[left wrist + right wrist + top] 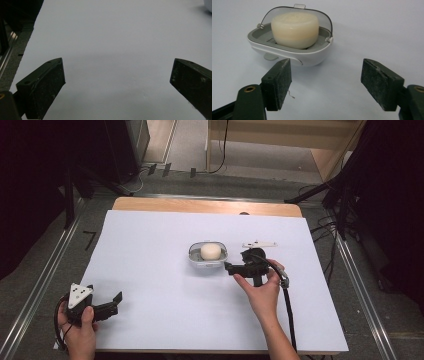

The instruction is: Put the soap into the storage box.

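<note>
The left gripper (107, 306) rests at the near left corner of the white sheet (160, 310), jaws wide apart over bare paper. Farther in, the right gripper (231, 267) sits low with its jaws spread and nothing between them. Just ahead of them stands the soap dish (287, 53), white with a grey tray and its clear lid (322, 21) tipped back; the pale soap (295, 30) lies in it. A white part (259, 244) lies just beyond the right gripper. Past the sheet runs the table's wooden edge (205, 206), then grey floor (240, 182), cables (327, 227) and dark stands (345, 185).
</note>
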### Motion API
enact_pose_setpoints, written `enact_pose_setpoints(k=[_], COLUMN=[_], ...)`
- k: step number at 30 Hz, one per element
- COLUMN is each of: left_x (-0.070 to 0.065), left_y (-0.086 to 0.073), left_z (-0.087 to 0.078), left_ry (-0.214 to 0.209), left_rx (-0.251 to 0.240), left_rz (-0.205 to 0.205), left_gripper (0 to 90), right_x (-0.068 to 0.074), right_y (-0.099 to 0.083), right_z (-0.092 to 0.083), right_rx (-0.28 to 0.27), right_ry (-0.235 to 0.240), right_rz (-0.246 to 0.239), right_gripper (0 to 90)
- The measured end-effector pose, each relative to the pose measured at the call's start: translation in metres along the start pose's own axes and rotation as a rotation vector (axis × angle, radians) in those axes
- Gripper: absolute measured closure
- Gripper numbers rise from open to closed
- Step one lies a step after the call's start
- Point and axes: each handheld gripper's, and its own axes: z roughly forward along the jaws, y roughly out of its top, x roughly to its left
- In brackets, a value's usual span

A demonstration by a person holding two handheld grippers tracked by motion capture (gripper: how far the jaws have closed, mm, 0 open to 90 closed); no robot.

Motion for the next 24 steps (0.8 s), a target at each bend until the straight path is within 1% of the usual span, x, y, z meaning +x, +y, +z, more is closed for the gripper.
enact_pose_setpoints(k=[6,9,12,14,18,20,24], left_x=[0.000,0.000,0.000,-0.001,-0.001,0.000,0.000], left_y=[0.000,0.000,0.000,0.000,0.000,0.000,0.000], left_z=[0.000,0.000,0.000,0.000,0.000,0.000,0.000], left_ry=[-0.001,-0.001,0.000,0.002,0.002,0.002,0.001], left_rx=[0.000,0.001,0.001,0.000,0.000,0.000,-0.001], left_rz=[0.001,0.002,0.002,0.002,0.003,0.004,0.003], left_gripper=[0.4,0.4,0.4,0.4,0.4,0.4,0.4], right_x=[-0.008,-0.011,-0.013,-0.014,-0.016,-0.017,-0.016], right_y=[-0.010,-0.015,-0.020,-0.024,-0.032,-0.034,-0.039], right_z=[-0.005,-0.007,-0.008,-0.008,-0.010,-0.010,-0.012], right_rx=[0.002,0.006,0.001,0.001,-0.007,-0.009,-0.009], right_ry=[0.004,-0.001,0.005,0.002,0.024,0.035,0.043], right_rz=[0.001,0.003,0.007,0.000,0.006,0.003,-0.014], right_gripper=[25.4,25.4,25.8,25.8,25.6,22.4,19.6])
